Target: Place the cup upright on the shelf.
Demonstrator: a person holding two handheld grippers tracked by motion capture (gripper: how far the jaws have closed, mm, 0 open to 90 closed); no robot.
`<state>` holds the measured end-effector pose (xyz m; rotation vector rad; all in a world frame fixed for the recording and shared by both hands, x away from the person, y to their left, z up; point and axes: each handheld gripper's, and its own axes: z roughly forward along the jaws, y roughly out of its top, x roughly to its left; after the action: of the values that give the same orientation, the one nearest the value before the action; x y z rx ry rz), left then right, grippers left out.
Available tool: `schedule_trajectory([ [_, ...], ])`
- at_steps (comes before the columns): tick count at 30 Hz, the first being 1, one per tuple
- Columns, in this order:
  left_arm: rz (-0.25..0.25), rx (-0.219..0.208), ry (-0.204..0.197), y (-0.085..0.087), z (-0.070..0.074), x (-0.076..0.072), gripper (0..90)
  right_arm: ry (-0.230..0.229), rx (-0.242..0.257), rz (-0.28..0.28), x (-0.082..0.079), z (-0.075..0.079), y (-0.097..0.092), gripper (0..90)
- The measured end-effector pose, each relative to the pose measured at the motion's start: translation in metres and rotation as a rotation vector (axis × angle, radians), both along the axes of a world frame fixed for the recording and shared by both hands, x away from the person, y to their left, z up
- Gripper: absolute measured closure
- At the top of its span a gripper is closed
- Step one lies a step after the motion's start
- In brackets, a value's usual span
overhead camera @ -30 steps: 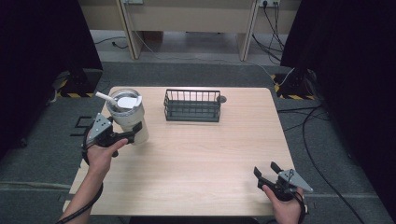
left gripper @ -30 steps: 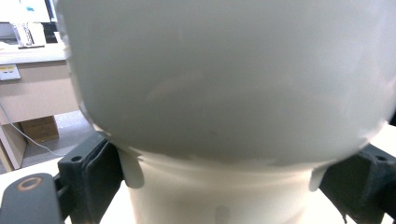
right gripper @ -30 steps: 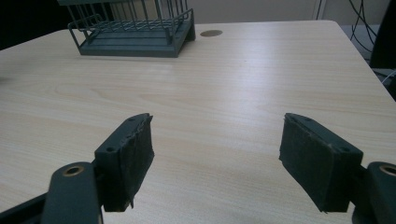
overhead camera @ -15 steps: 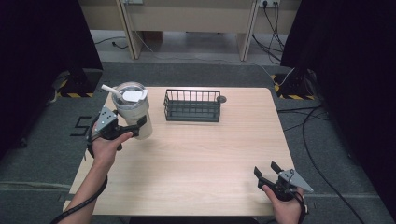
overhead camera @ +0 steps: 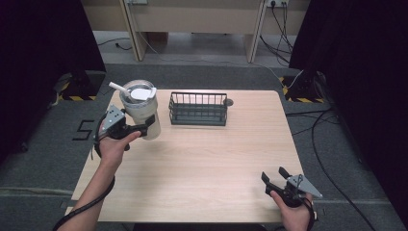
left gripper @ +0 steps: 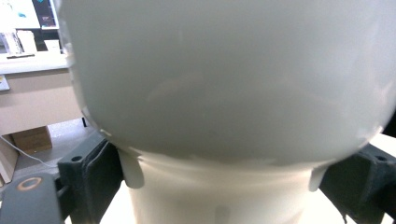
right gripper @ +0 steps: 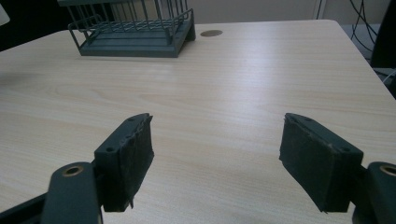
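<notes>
On the light wooden table [overhead camera: 202,163], seen from the high view, the work centres on the far left corner, where a large white tumbler [overhead camera: 139,113] with a lid and a straw [overhead camera: 119,88] is held by the left gripper [overhead camera: 144,129]. Its jaws pinch the cup's narrower lower part from either side, as the left gripper view confirms: a dark pad sits against each flank of the tumbler [left gripper: 224,116], just under the bulge of the wider upper body. Whether the base rests on the table or hangs just above it, I cannot tell from these views; it looks slightly raised and tilted a touch toward the person.

Just to the right of the tumbler, and apart from it, stands a dark wire basket [overhead camera: 198,109], empty as far as can be seen. A small round grommet [overhead camera: 229,102] sits in the tabletop beside the basket's far right corner.

Near the front right edge, well apart from all this, the right gripper [overhead camera: 274,177] waits with jaws spread wide and nothing between them; its own view looks across bare wood toward the basket [right gripper: 133,28].

My judgement is that the step in hand is carrying the gripped tumbler, probably toward the basket. The next move calls for keeping the cup upright so lid and straw stay put, lifting it over the basket's rim, and holding the pinch firm below the bulge.
</notes>
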<state>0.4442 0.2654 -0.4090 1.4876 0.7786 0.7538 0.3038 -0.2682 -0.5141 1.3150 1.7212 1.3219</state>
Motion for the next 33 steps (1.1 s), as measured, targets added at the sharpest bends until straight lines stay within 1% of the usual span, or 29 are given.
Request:
schedule_trajectory([
  [12, -0.014, -0.005, -0.006, -0.012, 0.009, 0.012, 10.0, -0.004, -0.005, 0.001, 0.0, 0.0, -0.001, 25.8],
  [13, -0.016, -0.004, -0.006, -0.013, 0.01, 0.013, 10.0, 0.0, 0.003, 0.002, 0.0, 0.0, -0.001, 25.8],
  [15, -0.02, -0.002, -0.007, -0.015, 0.011, 0.015, 10.0, 0.0, 0.003, 0.002, 0.0, 0.0, -0.001, 25.8],
  [17, -0.022, -0.006, -0.005, -0.018, 0.011, 0.017, 10.0, -0.004, -0.003, 0.001, 0.0, 0.0, -0.001, 25.8],
  [21, -0.026, -0.008, -0.002, -0.023, 0.012, 0.021, 10.0, -0.004, -0.002, 0.002, 0.0, 0.0, -0.001, 25.8],
  [22, -0.028, -0.01, -0.001, -0.024, 0.012, 0.022, 10.0, 0.001, 0.005, 0.002, 0.0, 0.0, -0.001, 25.8],
  [33, -0.039, -0.007, 0.002, -0.036, 0.014, 0.03, 10.1, -0.002, 0.007, 0.003, 0.0, 0.0, -0.001, 25.8],
])
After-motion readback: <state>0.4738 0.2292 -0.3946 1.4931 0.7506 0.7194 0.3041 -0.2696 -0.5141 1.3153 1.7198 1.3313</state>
